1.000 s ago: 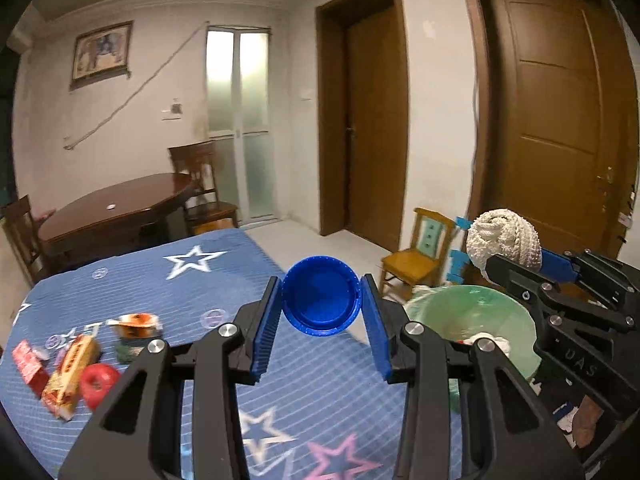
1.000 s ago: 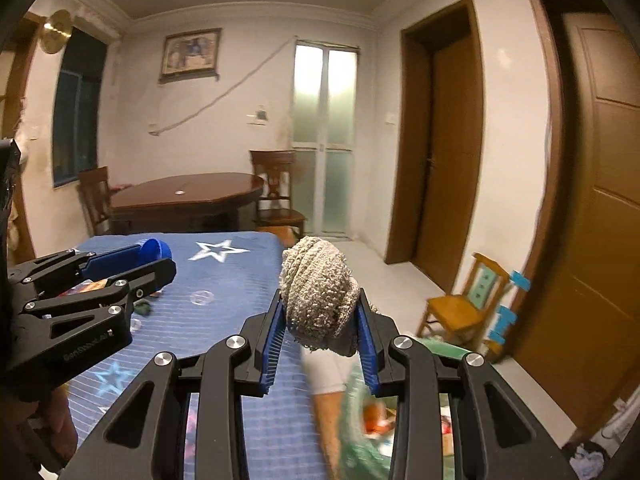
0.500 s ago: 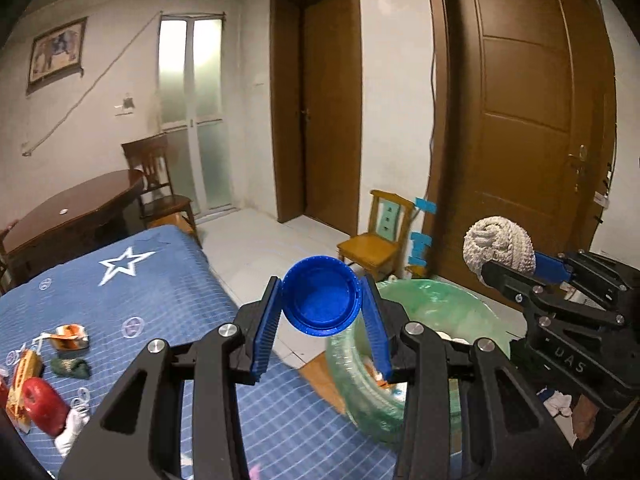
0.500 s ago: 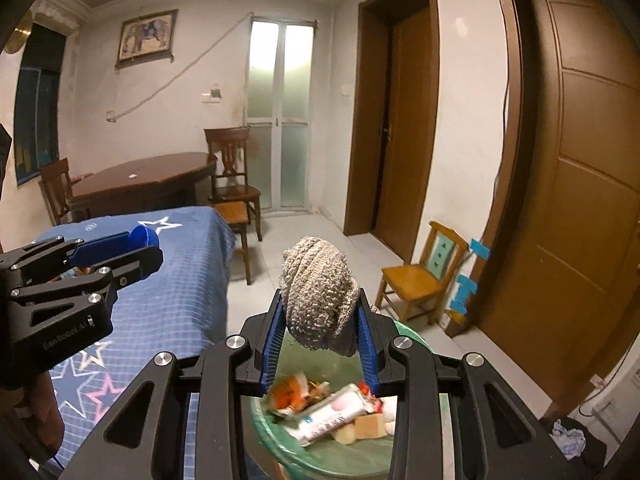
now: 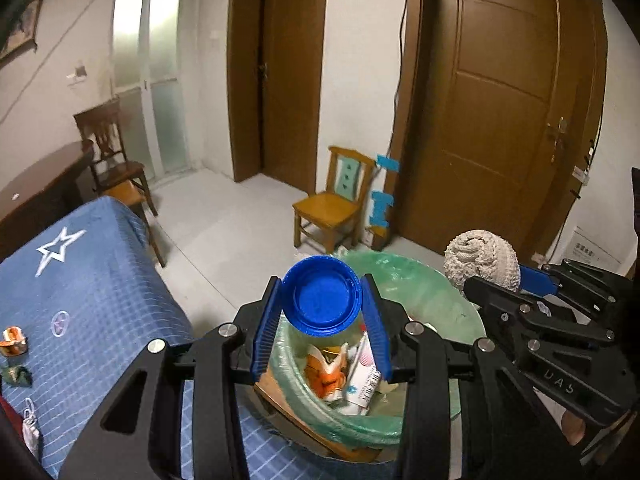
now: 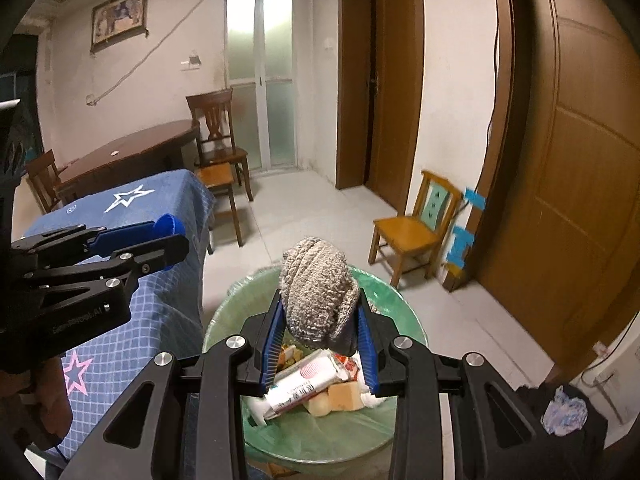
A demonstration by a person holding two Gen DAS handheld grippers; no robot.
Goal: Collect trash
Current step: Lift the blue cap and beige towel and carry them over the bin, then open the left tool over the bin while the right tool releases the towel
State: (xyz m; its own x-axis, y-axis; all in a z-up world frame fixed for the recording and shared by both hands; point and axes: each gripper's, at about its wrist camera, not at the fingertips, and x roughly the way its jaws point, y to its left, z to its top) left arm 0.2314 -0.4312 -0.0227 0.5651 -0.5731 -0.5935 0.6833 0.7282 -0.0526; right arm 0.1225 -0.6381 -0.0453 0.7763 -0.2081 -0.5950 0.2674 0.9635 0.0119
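Note:
My left gripper [image 5: 322,312] is shut on a round blue lid [image 5: 321,295] and holds it over the near rim of a bin lined with a green bag [image 5: 420,292]. My right gripper [image 6: 319,328] is shut on a grey knitted cloth ball [image 6: 318,300] and holds it above the same bin [image 6: 388,440]. Inside the bin lie a white tube [image 6: 304,384], an orange wrapper [image 5: 328,372] and other scraps. Each gripper shows in the other's view: the right gripper [image 5: 504,280] on the right, the left gripper [image 6: 160,236] on the left.
A table with a blue star cloth [image 5: 88,300] stands left of the bin, with small trash items [image 5: 14,342] at its far left. A small yellow chair [image 5: 336,204] and brown doors [image 5: 504,100] stand behind. A dark wooden table [image 6: 132,156] and chairs are at the back.
Both grippers have swung right, away from the blue table, and tilted down over the green bin. Each still holds its object. The bin's contents have come into view.

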